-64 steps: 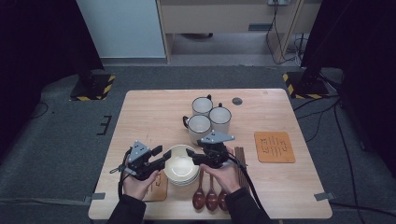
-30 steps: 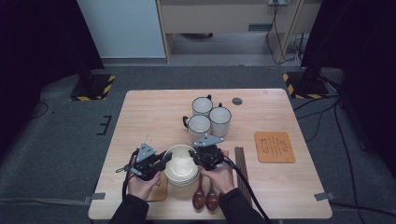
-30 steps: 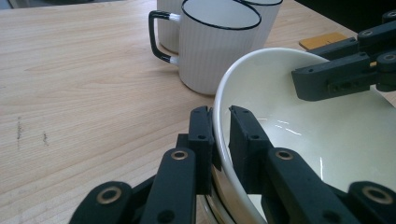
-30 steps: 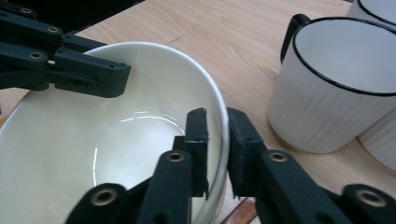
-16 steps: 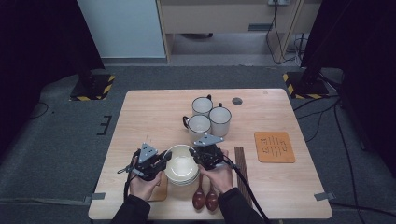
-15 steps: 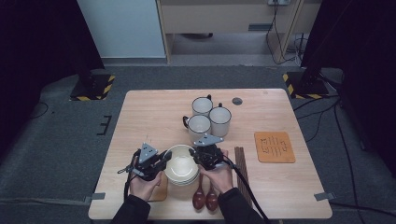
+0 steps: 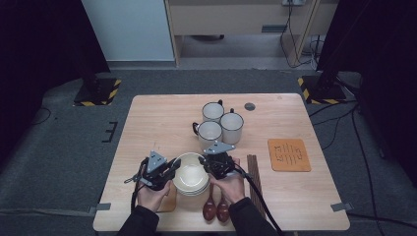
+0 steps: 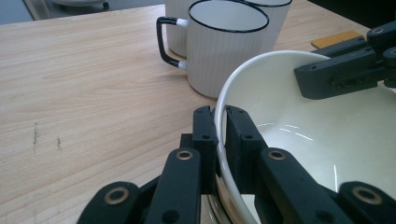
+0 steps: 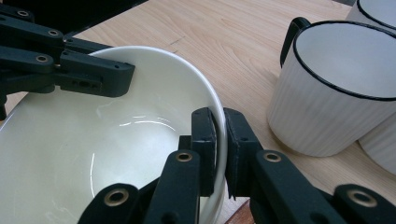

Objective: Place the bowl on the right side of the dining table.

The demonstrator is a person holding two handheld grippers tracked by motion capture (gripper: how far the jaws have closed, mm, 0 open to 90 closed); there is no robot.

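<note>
Pale wooden table (image 7: 147, 123) on grey carpet, viewed from above my side; near items first.

Near edge: two dark wooden spoons (image 7: 215, 209) lie side by side between my forearms. Just beyond them sits the bowl (image 7: 191, 173), top of a stack; I count at least two bowls, since a second rim shows under the first in the left gripper view, and I cannot tell whether there are more. A brown mat (image 7: 169, 202) lies partly under the stack on its left.

Grip: my left gripper (image 8: 220, 122) is clamped on the bowl's left rim, one jaw inside and one outside; my right gripper (image 9: 218, 125) pinches the opposite rim in the same manner. No gap shows at either pair of pads.

To the right: one bundle of dark chopsticks (image 7: 253, 177), then one orange coaster (image 7: 289, 154).

Farther: three white mugs (image 7: 220, 124) with black rims, clustered just behind the bowl, and one small dark disc (image 7: 250, 106).

Risks, as I judge them: the glazed rim is thin and smooth, so uneven lifting by the two hands could tilt the bowl and let it slip. A lower bowl may cling and then drop. A forward swing could knock the nearest mug.
</note>
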